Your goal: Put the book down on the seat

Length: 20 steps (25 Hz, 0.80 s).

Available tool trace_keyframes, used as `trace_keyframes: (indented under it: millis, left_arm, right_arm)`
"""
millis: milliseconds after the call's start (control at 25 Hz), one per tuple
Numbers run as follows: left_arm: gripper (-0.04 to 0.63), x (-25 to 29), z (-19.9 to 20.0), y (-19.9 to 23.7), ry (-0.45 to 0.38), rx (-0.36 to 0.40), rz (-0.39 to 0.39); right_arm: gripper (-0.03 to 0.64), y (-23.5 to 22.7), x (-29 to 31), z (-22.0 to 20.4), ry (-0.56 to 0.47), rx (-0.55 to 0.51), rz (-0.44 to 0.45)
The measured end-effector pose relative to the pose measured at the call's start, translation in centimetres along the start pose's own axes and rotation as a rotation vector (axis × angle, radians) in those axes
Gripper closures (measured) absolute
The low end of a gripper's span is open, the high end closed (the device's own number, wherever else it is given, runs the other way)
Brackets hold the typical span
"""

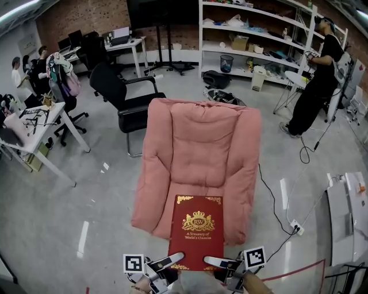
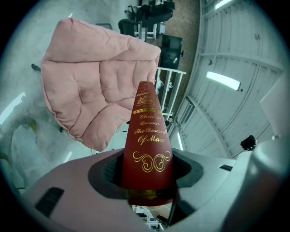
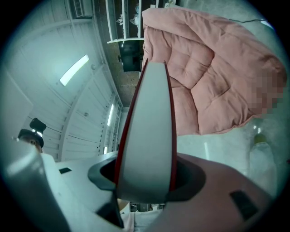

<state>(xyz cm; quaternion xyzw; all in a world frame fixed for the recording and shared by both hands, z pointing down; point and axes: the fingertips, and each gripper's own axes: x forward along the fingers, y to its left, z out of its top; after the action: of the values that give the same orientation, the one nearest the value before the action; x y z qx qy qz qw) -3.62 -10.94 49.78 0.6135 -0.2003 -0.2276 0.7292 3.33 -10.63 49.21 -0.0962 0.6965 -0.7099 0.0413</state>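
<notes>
Head view: we hold the red book flat over the near end of the pink seat. The left gripper and right gripper each grip a near corner. Left gripper view: our jaws pinch the spine. Right gripper view: our jaws pinch the page edge.

Grey floor; white shelves; black office chair; brick wall; white desk.

The left gripper and right gripper point level, side by side. Each one's jaws clamp the book — spine left, pages right.
</notes>
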Motion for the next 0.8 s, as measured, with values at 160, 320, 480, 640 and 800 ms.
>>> trace_keyframes:
  millis: [160, 320, 480, 640, 800]
  left_arm:
    - [0.35, 1.3, 1.9, 1.2, -0.022, -0.024, 0.009]
    - [0.35, 2.5, 3.3, 2.5, -0.041, -0.025, 0.016]
    - [0.35, 3.2, 4.6, 3.5, -0.067, -0.046, 0.02]
    - [0.35, 3.1, 5.7, 4.4, -0.083, -0.069, 0.031]
    - [0.35, 3.5, 7.1, 5.6, -0.089, -0.062, 0.042]
  right_arm:
    - [0.357, -1.5, 0.4, 2.2, 0.012, 0.021, -0.008]
    - [0.357, -3.1, 0.4, 3.9, 0.03, 0.044, -0.028]
    - [0.357, -4.3, 0.9, 5.2, 0.039, 0.055, -0.031]
    - [0.357, -5.5, 1.8, 5.9, 0.053, 0.071, -0.046]
    - [0.357, -6.6, 2.4, 7.0, 0.051, 0.085, -0.042]
